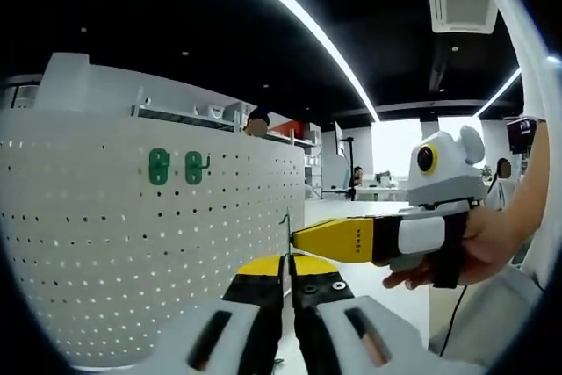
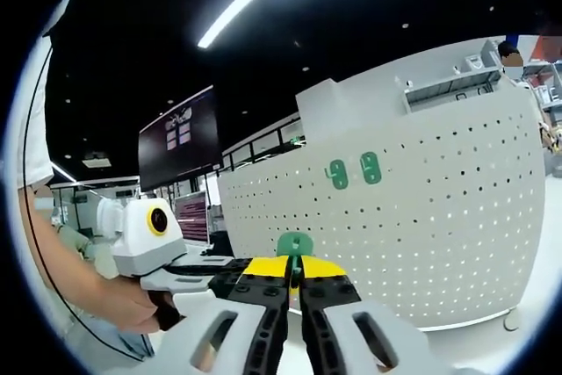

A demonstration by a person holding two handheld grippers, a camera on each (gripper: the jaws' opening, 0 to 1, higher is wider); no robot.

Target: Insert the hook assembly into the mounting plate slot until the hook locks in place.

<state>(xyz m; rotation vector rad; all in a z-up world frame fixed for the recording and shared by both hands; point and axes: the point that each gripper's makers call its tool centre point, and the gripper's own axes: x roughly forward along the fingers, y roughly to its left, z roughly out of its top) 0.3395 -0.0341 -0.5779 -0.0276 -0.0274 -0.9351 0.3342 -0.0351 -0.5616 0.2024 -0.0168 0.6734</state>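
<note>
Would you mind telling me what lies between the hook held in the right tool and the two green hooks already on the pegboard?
Nothing: in the right gripper view, only bare pegboard separates the held green hook from the two mounted hooks.

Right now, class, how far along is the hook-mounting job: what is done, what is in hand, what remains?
Done: two green hooks already sit on the white pegboard. In hand: the right gripper is shut on another green hook, held short of the board; the left gripper pinches a thin piece at its tip. Left: bring the hook to the board, insert it and lock it.
</note>
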